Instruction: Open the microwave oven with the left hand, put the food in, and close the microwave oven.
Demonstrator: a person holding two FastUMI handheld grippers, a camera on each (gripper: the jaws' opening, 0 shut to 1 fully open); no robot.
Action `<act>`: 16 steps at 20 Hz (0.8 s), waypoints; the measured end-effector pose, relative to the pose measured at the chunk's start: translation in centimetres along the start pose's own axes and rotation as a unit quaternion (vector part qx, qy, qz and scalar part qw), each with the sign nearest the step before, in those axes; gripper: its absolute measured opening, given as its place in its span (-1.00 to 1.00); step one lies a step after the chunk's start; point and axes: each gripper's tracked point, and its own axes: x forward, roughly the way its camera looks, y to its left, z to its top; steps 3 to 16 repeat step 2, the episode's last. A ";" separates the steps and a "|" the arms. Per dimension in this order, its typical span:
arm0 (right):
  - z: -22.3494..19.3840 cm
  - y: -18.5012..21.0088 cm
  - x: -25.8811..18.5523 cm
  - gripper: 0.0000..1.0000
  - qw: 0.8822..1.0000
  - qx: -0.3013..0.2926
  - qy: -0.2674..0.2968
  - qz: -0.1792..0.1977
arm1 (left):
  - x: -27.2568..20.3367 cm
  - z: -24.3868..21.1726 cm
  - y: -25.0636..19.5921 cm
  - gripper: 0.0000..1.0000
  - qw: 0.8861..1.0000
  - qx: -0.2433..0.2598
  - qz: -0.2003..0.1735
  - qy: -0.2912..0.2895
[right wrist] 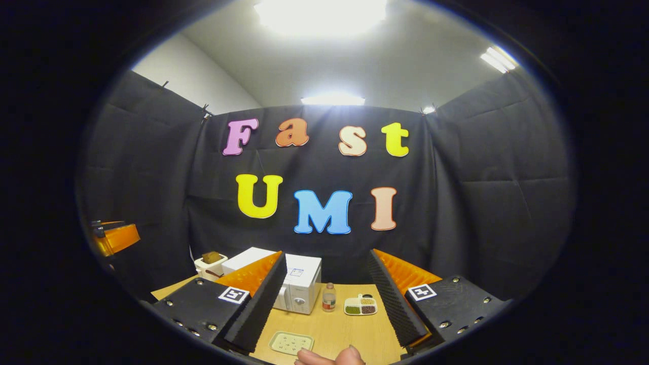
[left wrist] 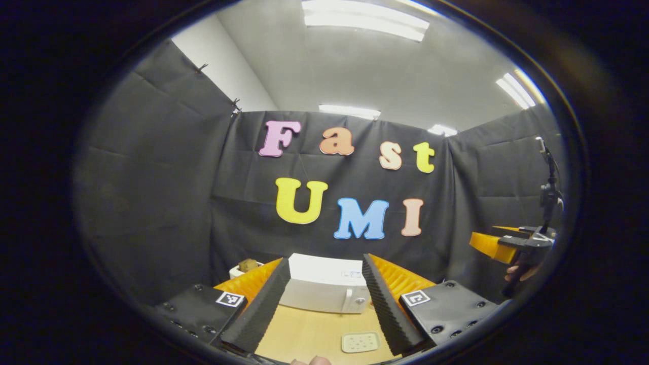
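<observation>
In the left gripper view, your left gripper (left wrist: 324,304) has its black ribbed fingers spread wide and holds nothing; between them you see the white box-shaped microwave oven (left wrist: 324,290) on the light wooden table (left wrist: 309,332), with its door closed and a pale handle near the right edge of the front. A small pale rectangular plate with dark specks (left wrist: 360,342) lies on the table nearer to you, between the fingers. If you come down steeply to the handle, I think the right finger could knock this plate, and a pull on a light oven may drag the whole box toward you. At the far right of this view the other gripper is held up in a hand, well apart from the table. In the right gripper view, your right gripper (right wrist: 329,304) is also spread and empty. Here the oven stands behind the left finger, and this view adds things beside it: a small clear bottle with a red label (right wrist: 329,297) and a white divided dish with coloured grains (right wrist: 360,305). These stand near the oven's front, so the door may sweep them.
</observation>
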 end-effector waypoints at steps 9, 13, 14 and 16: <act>-0.1 0.1 -0.2 0.95 1.000 -0.004 -0.001 -0.002 | 0.1 -0.1 0.0 0.89 1.000 0.003 -0.001 0.003; -0.1 0.1 -0.2 0.95 1.000 -0.004 -0.001 -0.002 | 0.1 -0.1 0.0 0.89 1.000 0.003 -0.001 0.003; -0.1 0.1 -0.2 0.95 1.000 -0.004 -0.001 -0.002 | 0.1 -0.1 0.0 0.89 1.000 0.003 -0.001 0.003; -0.1 0.1 -0.2 0.95 1.000 -0.004 -0.001 -0.002 | 0.1 -0.1 0.0 0.89 1.000 0.003 -0.001 0.003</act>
